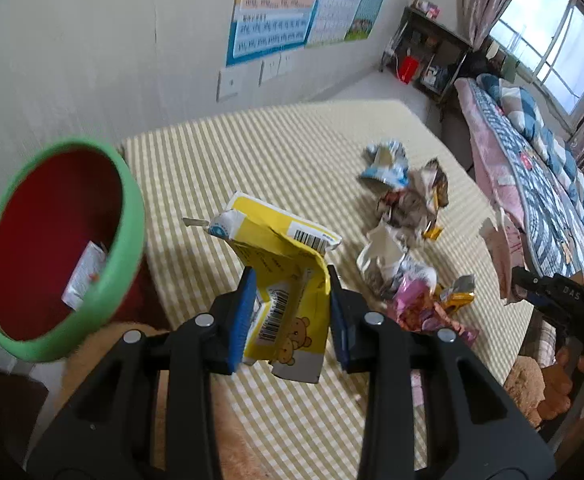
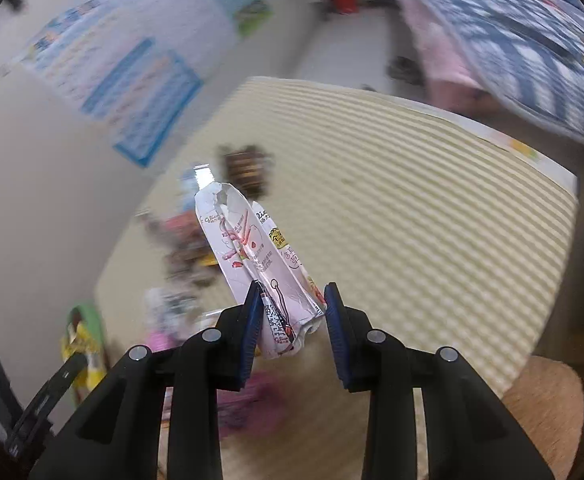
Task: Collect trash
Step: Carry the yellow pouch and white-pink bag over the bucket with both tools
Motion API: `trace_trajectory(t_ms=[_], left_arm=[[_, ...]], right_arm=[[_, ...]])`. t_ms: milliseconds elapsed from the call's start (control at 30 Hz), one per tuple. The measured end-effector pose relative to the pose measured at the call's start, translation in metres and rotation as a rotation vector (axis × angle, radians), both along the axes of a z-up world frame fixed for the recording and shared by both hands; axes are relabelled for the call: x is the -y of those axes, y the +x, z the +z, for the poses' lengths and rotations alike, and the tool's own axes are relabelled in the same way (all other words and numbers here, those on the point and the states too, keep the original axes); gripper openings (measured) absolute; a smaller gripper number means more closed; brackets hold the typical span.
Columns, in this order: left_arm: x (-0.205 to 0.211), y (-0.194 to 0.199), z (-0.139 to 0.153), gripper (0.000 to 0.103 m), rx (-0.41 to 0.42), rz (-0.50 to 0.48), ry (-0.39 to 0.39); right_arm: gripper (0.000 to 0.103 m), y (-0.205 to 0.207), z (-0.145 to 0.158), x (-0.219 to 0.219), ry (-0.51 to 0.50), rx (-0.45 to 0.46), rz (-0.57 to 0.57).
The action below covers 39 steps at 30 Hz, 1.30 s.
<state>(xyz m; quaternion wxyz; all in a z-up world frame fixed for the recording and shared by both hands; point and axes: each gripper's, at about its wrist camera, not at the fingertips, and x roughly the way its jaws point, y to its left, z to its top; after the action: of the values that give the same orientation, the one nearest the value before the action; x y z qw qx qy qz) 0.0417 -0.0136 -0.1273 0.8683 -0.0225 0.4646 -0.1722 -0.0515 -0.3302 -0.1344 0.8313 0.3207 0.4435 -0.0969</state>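
My left gripper [image 1: 292, 286] is shut on a torn yellow snack box [image 1: 279, 264] with bear pictures, held above the checked table. A red bin with a green rim [image 1: 57, 240] is to its left, with a small white carton [image 1: 83, 276] inside. My right gripper [image 2: 292, 304] is shut on a crumpled pink-and-white snack box [image 2: 251, 256], held above the table. In the left wrist view the right gripper [image 1: 552, 300] shows at the right edge with that pink box [image 1: 500, 248]. A pile of wrappers [image 1: 408, 232] lies on the table.
The yellow-checked table [image 1: 251, 152] stands against a white wall with posters [image 1: 275, 8]. A bed with a blue-and-pink quilt [image 1: 532, 152] is on the right. A shelf [image 1: 428, 56] is by the window. A wooden stool [image 2: 540, 404] is near the table's edge.
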Motion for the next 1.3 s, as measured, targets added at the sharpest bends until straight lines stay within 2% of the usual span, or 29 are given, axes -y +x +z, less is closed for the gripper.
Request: trace_trajectory(t_ms=[133, 267, 500, 733, 867, 1033, 1300], left_arm=[[-0.007, -0.003, 0.019, 0.033, 0.064, 0.002, 0.006], [-0.02, -0.006, 0.028, 0.033, 0.091, 0.009, -0.002], [-0.058, 0.005, 0.031, 0.033, 0.085, 0.099, -0.02], [-0.095, 0.009, 0.029, 0.033, 0.071, 0.177, -0.026], [-0.105, 0.008, 0.031, 0.033, 0.077, 0.185, -0.032], [-0.114, 0.005, 0.032, 0.033, 0.1, 0.195, -0.005], [-0.147, 0.007, 0.026, 0.033, 0.107, 0.266, -0.01]], right_arm=[[0.031, 0.015, 0.025, -0.045, 0.012, 0.057, 0.112], [0.031, 0.027, 0.039, -0.089, 0.013, 0.092, 0.204], [0.031, 0.043, 0.049, -0.149, -0.004, 0.103, 0.357], [0.031, 0.046, 0.053, -0.177, -0.03, 0.099, 0.418], [0.031, 0.049, 0.052, -0.186, -0.039, 0.087, 0.427], [0.031, 0.056, 0.05, -0.2, -0.067, 0.073, 0.45], [0.031, 0.073, 0.054, -0.232, -0.106, 0.073, 0.509]])
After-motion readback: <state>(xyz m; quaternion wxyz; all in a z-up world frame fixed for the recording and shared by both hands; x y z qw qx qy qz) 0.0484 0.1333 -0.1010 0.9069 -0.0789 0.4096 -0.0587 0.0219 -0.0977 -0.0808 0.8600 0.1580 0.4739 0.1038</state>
